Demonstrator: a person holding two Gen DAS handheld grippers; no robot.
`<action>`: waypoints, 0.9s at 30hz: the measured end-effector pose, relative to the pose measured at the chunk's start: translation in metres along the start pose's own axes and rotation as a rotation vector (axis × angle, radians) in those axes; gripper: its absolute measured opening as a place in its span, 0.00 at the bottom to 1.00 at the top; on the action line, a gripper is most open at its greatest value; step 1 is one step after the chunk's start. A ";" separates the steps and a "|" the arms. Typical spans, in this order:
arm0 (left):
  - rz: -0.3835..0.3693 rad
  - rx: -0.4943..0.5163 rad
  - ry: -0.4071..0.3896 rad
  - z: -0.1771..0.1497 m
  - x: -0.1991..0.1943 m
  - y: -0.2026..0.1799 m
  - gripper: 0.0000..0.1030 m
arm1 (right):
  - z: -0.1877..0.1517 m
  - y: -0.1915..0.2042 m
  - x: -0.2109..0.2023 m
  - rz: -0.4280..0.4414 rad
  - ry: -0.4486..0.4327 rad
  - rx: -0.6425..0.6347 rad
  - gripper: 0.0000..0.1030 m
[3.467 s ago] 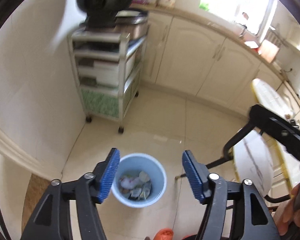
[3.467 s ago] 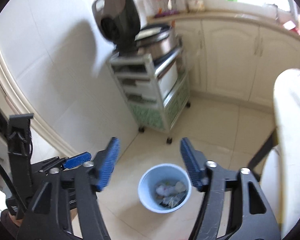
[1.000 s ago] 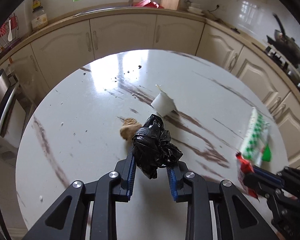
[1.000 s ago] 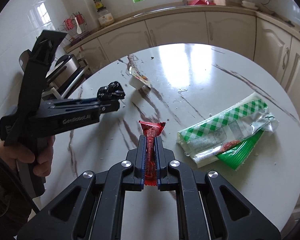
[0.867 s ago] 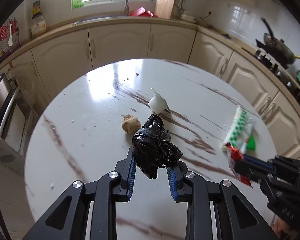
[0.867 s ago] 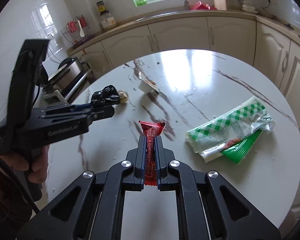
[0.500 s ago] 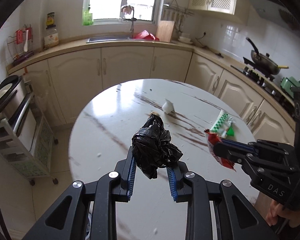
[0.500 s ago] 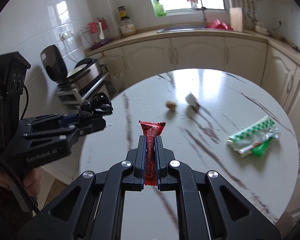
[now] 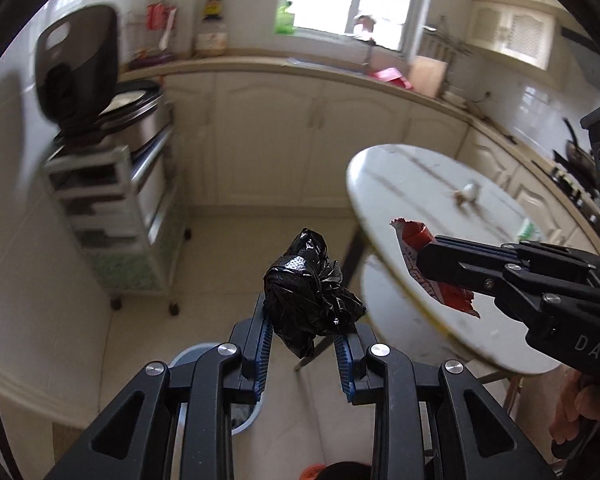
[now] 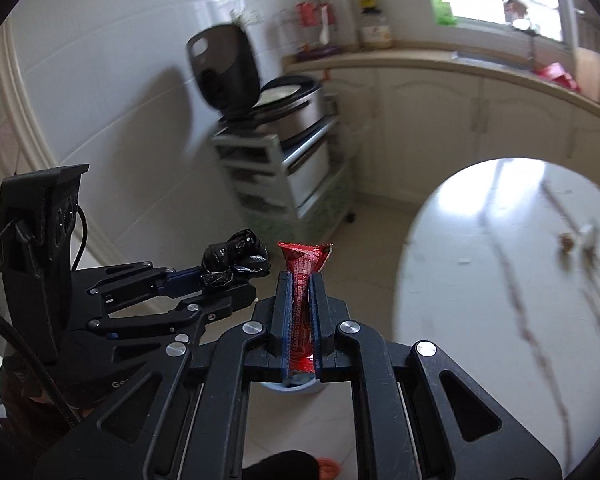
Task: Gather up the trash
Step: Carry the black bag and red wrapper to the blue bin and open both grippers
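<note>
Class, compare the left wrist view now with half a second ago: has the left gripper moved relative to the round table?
Yes. The left gripper, shut on the black bag, has swung left off the round table, which now lies to its right.

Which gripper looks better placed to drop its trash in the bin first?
Probably the left gripper: its black bag hangs beside the blue bin rim. The right gripper, with its red wrapper, hides most of the bin.

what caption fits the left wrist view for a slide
Left gripper clamps a black bag above the blue bin; right gripper holds a red wrapper.
</note>
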State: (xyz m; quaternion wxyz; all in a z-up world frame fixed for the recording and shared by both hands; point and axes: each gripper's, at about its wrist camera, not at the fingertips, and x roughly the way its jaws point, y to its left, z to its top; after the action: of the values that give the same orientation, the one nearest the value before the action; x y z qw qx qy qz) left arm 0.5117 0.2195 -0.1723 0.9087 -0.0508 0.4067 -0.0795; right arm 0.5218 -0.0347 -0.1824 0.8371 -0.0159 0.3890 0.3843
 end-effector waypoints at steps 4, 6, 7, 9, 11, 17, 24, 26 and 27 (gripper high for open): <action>0.040 -0.065 0.073 -0.024 0.013 0.045 0.24 | -0.005 0.021 0.062 0.054 0.084 0.000 0.08; 0.049 -0.093 0.131 -0.032 0.031 0.066 0.24 | -0.009 0.024 0.089 0.071 0.118 0.013 0.08; 0.055 -0.110 0.159 -0.036 0.041 0.070 0.24 | -0.012 0.025 0.105 0.084 0.148 0.022 0.08; 0.059 -0.143 0.213 -0.049 0.059 0.085 0.24 | -0.020 0.025 0.133 0.092 0.193 0.035 0.08; 0.067 -0.165 0.258 -0.060 0.074 0.096 0.25 | -0.026 0.023 0.155 0.088 0.227 0.037 0.08; 0.089 -0.221 0.329 -0.069 0.107 0.114 0.29 | -0.037 0.009 0.210 0.101 0.299 0.065 0.08; 0.122 -0.263 0.355 -0.045 0.137 0.113 0.65 | -0.042 0.004 0.246 0.119 0.347 0.086 0.08; 0.143 -0.265 0.352 -0.040 0.140 0.112 0.70 | -0.042 0.003 0.252 0.124 0.352 0.094 0.09; 0.155 -0.264 0.351 -0.041 0.137 0.112 0.70 | -0.043 0.003 0.251 0.130 0.354 0.100 0.09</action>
State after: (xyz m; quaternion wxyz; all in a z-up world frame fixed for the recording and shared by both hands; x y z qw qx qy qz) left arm 0.5827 0.3023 -0.3175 0.8127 -0.1233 0.5683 0.0369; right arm 0.5937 0.1117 -0.3784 0.7287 -0.0168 0.5490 0.4091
